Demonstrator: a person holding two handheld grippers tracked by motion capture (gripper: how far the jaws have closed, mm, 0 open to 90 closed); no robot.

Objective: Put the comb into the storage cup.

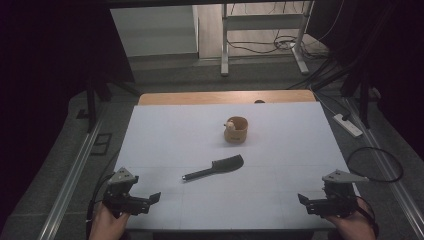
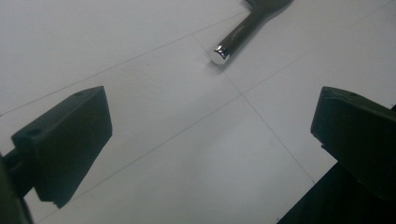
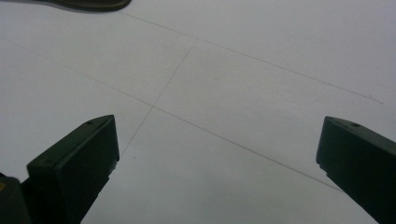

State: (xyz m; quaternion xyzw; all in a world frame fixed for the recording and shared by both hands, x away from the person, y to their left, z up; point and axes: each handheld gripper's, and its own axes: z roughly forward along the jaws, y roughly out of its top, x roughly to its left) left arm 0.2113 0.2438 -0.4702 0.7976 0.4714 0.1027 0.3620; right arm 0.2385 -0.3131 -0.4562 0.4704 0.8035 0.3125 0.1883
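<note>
The black brush (image 1: 215, 169) lies flat on the white table sheet (image 1: 280, 130), its long axis slanting: the handle end points toward the left gripper (image 1: 145, 201), the bristled head away toward the wooden cup (image 1: 236, 129) (well beyond it). It sits ahead of and between both grippers, nearer the left. The left gripper and the right gripper (image 1: 311, 202) rest low at the near edge, each aimed inward, jaws spread wide and empty.

- You face a white-topped table (image 1: 165, 125) on grey carpet (image 1: 165, 75).
- Beyond it stands a white desk frame (image 1: 262, 22), with cables (image 1: 260, 47) on the floor.
- The room's edges are dark.
</note>
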